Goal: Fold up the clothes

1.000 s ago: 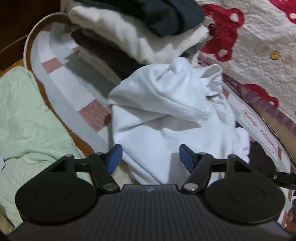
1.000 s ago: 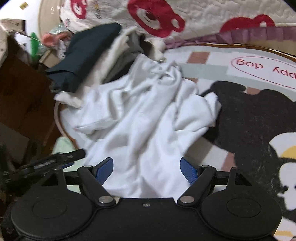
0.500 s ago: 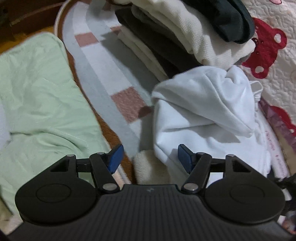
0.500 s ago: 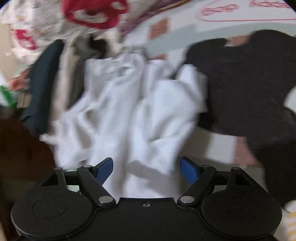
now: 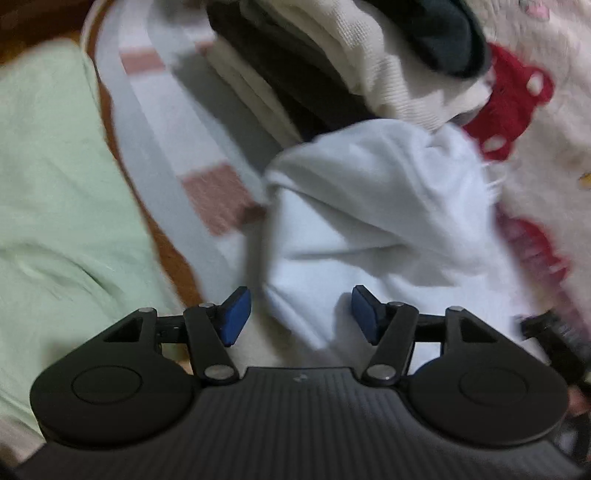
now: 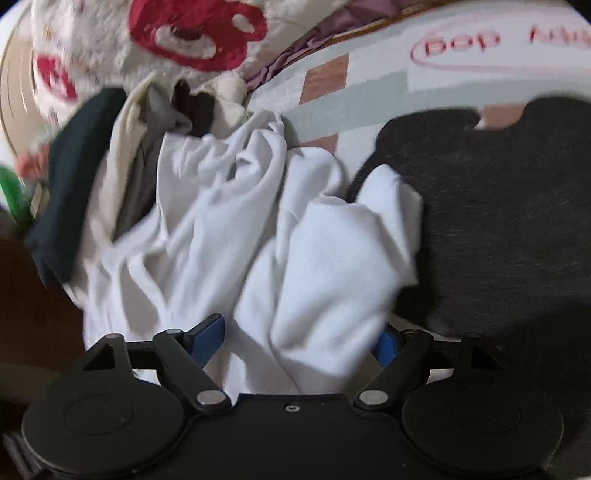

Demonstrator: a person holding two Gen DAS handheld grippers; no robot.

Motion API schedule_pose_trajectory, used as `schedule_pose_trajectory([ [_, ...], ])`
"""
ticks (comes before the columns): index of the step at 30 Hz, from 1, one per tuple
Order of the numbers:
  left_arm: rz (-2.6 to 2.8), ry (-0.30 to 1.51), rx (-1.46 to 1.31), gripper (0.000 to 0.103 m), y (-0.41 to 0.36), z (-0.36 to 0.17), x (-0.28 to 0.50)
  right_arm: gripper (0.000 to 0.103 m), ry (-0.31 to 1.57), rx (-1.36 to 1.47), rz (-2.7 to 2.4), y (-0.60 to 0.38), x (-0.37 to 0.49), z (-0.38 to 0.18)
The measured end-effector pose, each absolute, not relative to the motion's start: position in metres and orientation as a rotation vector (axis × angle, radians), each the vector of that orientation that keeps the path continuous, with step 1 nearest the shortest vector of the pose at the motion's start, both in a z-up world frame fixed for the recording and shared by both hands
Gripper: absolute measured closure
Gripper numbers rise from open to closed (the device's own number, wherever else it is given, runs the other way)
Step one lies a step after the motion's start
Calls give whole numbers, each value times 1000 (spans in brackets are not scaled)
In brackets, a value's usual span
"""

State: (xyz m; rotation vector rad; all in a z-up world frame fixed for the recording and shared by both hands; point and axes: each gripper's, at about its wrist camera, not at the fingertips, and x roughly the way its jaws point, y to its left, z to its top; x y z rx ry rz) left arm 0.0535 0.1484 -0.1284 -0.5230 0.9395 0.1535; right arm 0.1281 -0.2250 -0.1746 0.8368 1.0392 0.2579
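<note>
The white garment [image 6: 258,229] lies crumpled on the patterned rug [image 6: 369,85], and everything else is placed from it. Nearest in the right wrist view, the right gripper [image 6: 299,338] has its jaws spread wide with a thick bunch of the garment's near edge bulging up between them; the blue pads flank the cloth but do not look pressed into it, so I judge it ready to pinch rather than holding. In the left wrist view the left gripper [image 5: 297,314] is also wide open, straddling the garment's near left corner, gripping nothing. Two tools at two points of one edge suits spreading or lifting the cloth flat. Left of the garment lies a pale green cloth [image 5: 55,192]. Just beyond the garment, touching its far side, a stack of folded clothes [image 5: 351,62] sits, likely where finished pieces go. Farthest, a red-bear quilt [image 6: 192,33] backs the stack.
</note>
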Motion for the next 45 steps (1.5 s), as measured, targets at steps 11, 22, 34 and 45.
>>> schedule_pose_trajectory([
  [11, -71, 844, -628, 90, 152, -128, 66, 80, 804, 722, 400, -202, 111, -127],
  [22, -470, 722, -715, 93, 131, -96, 68, 82, 496, 585, 271, -265, 43, -7],
  [34, -637, 880, -359, 100, -21, -91, 34, 82, 460, 502, -137, -361, -74, 14],
  [45, -802, 950, -384, 100, -67, -66, 24, 82, 462, 474, -212, -393, -116, 12],
])
